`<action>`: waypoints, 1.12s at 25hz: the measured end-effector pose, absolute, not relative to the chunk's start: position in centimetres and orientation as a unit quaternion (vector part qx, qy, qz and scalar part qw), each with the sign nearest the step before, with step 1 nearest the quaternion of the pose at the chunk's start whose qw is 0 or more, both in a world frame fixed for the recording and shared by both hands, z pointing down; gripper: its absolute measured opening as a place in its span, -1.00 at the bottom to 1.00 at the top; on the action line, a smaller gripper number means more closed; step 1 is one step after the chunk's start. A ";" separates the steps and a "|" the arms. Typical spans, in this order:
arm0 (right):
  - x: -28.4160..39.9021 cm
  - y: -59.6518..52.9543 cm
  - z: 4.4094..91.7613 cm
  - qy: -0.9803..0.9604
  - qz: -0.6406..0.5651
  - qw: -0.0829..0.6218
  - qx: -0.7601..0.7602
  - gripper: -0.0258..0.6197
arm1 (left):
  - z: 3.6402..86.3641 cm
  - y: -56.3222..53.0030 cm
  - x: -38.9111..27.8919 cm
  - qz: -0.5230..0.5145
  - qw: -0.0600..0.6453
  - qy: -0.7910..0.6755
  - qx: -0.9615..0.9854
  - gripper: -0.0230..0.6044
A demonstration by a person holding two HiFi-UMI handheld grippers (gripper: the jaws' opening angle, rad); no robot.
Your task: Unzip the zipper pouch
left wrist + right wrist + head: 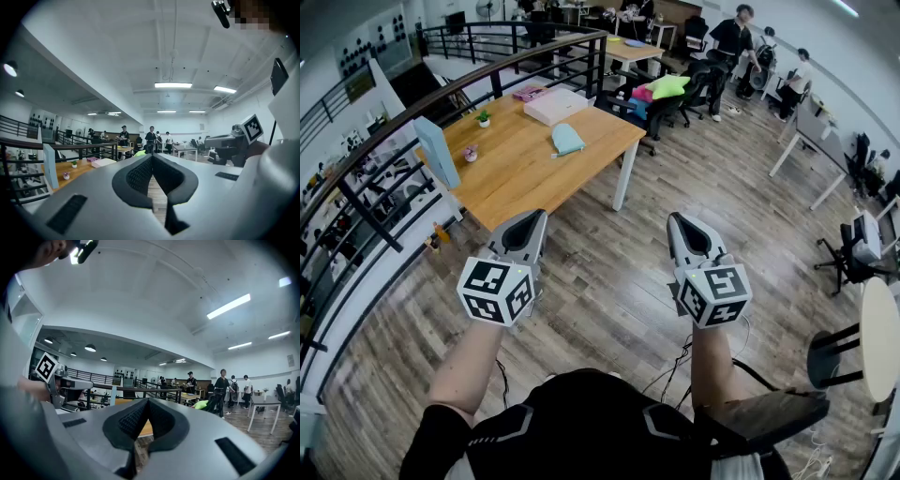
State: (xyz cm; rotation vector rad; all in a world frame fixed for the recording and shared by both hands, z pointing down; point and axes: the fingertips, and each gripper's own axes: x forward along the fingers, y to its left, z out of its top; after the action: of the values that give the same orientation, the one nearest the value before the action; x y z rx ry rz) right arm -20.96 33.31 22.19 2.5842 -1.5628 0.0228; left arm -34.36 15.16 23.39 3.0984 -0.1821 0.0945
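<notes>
The zipper pouch [567,139], pale blue and oblong, lies flat on the wooden table [516,178] towards its right-hand corner, near a white box [555,105]. Its long axis slants from the box towards the table's near edge. The left gripper [531,221] and right gripper [682,223] have their jaws pressed together on nothing, well apart from the table.

We are in an open office on an upper level: we see a wood floor [609,281], a desk [534,159], office chairs [664,111], a black railing [459,84], long ceiling lamps [173,85] and people [731,37] standing among more desks behind.
</notes>
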 end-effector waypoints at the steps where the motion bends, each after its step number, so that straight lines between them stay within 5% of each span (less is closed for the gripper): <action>1: -20.9 33.4 22.2 -0.516 0.007 0.064 0.854 -0.90 | 23.7 15.2 -34.3 0.035 0.017 -0.059 0.997 -0.83; 28: -20.8 34.4 22.3 -0.519 0.009 0.057 0.853 -0.89 | 23.6 15.8 -33.6 0.026 -0.003 -0.093 0.995 -0.83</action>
State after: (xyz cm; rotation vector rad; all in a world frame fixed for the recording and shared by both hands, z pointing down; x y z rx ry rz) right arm -20.79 34.41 22.27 2.5861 -1.5744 0.0280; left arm -33.56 15.80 23.61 3.1336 -0.2918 0.0833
